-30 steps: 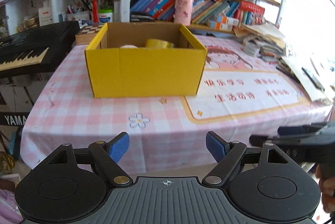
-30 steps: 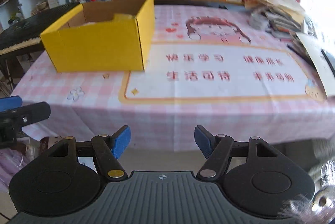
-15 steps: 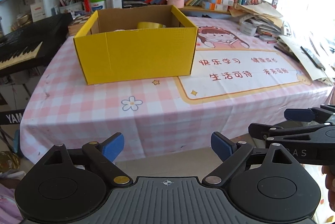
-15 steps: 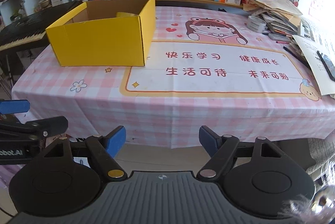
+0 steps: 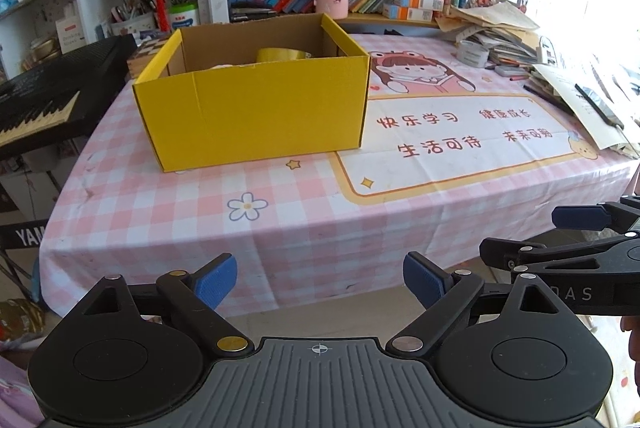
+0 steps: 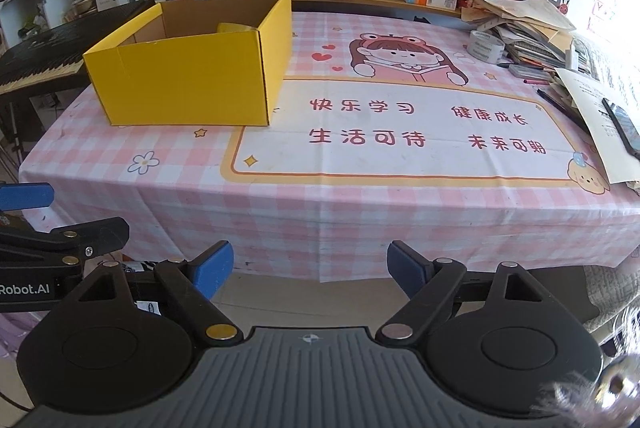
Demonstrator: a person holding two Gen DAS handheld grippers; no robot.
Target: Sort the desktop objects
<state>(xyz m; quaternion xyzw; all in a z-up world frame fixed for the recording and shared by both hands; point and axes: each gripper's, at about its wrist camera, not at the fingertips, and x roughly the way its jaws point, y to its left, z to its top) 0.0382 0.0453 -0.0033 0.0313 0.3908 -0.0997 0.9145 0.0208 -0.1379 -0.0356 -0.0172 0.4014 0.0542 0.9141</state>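
Both grippers are hanging in front of the near edge of the table (image 5: 304,228), off the cloth, and neither one is holding anything. The left gripper (image 5: 319,282) is standing wide open with only air between its blue pads. The right gripper (image 6: 310,268) is opening its jaws at this moment, and nothing is lying between them. In the left wrist view the yellow box (image 5: 256,112) is sitting at about 11 o'clock on the pink checked cloth; in the right wrist view it is at about 10 o'clock. Inside it a yellow tape roll (image 5: 282,54) is showing over the front wall, together with something pale that I cannot identify. At about 2 o'clock in the right wrist view a grey tape roll (image 6: 485,45) is lying beside the paper pile (image 6: 524,24), with a few pens (image 6: 560,104) just in front of it. The middle of the table is looking free, so I judge the sorting is nearly finished or finished. If the grey roll is going into the box, it is probably light and stiff, with a smooth, somewhat slippery side; taking one wall of the ring between the pads is looking safer than squeezing its whole width. The pens are thin and are likely to roll.
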